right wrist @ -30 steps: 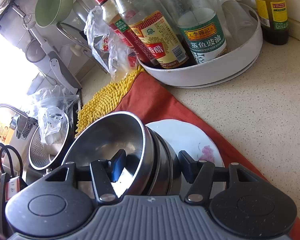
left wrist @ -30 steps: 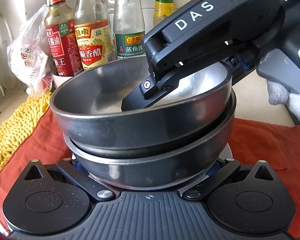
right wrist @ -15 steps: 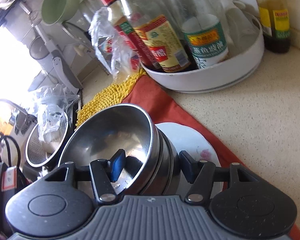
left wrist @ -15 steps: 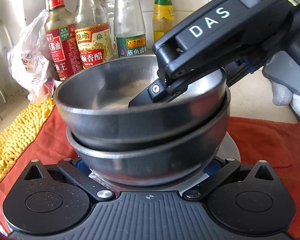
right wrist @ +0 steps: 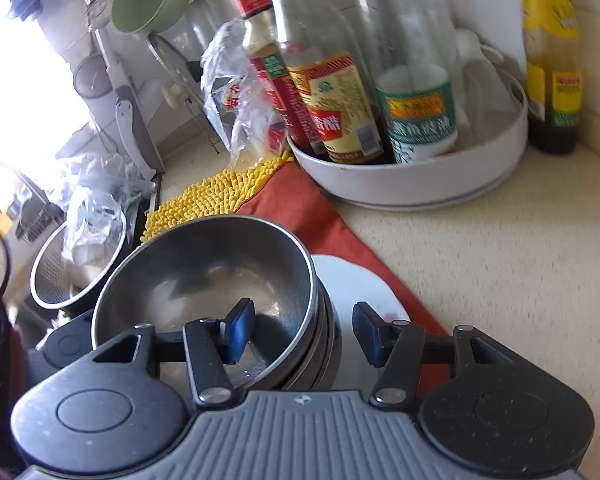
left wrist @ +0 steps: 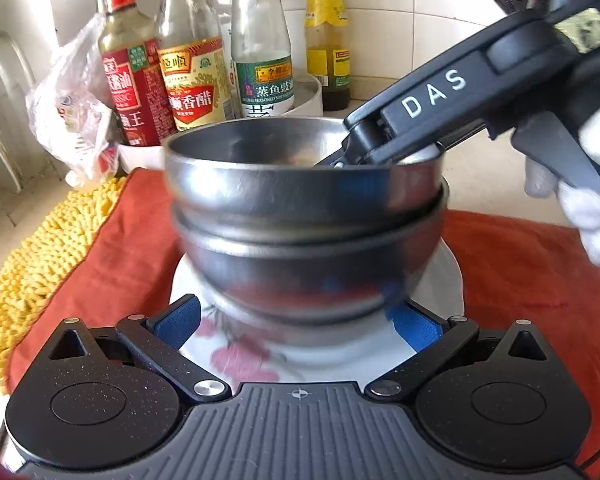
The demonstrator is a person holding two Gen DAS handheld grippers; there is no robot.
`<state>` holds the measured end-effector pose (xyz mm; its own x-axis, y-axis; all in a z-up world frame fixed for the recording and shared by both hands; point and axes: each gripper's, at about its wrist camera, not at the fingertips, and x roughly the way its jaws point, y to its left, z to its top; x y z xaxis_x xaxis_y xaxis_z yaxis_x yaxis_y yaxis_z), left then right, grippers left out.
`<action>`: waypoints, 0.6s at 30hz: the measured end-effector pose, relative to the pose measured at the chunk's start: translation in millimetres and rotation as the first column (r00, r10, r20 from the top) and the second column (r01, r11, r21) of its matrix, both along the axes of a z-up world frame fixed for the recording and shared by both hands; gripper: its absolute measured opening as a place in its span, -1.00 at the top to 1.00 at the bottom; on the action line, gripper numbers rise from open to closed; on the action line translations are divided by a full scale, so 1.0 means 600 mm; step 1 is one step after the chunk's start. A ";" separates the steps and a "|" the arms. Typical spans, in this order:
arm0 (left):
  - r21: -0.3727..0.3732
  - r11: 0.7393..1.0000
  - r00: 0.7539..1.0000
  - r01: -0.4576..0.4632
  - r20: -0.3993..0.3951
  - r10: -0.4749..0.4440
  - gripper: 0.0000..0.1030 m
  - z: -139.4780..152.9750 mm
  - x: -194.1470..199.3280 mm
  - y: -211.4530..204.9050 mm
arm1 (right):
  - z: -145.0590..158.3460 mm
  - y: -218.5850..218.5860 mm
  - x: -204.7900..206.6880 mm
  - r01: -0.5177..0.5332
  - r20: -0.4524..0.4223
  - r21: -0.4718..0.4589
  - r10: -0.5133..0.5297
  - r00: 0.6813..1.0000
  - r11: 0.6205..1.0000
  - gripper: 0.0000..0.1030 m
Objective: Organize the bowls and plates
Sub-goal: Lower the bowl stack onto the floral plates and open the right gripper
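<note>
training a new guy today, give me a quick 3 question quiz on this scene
1. True or false: the metal bowls stand on the flowered plate.
2. How many bowls are stacked?
3. Which gripper reaches over the top bowl's rim, one of its fingers inside? A) left gripper B) right gripper

Key: 1 true. 2 two. 3 B; its jaws are closing.
</note>
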<state>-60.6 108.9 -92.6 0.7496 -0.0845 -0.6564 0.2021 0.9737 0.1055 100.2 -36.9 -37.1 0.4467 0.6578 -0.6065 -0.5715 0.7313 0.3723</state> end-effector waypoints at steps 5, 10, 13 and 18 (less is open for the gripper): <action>-0.075 0.997 0.999 -0.034 -0.014 0.034 -0.94 -0.001 0.004 0.008 | 0.001 -0.003 -0.005 -0.008 0.017 -0.005 0.008 1.000 1.000 -0.05; -0.070 0.996 0.998 -0.061 -0.021 0.060 -0.90 0.002 0.028 -0.012 | 0.012 0.011 -0.008 -0.011 0.056 -0.049 0.014 0.998 0.999 -0.05; -0.073 0.994 0.997 -0.076 -0.026 0.074 -0.97 0.008 0.008 -0.011 | 0.015 0.000 -0.002 0.001 0.054 -0.027 0.001 0.999 1.000 -0.05; -0.079 0.993 0.996 -0.089 -0.035 0.086 -0.99 0.020 -0.009 -0.004 | 0.031 -0.024 -0.004 0.045 0.055 0.002 -0.045 0.997 0.999 -0.05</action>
<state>-65.8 106.5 -80.8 0.7357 -0.0731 -0.6733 0.1176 0.9928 0.0207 97.6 -51.1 -18.7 0.5085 0.6363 -0.5801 -0.5574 0.7568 0.3415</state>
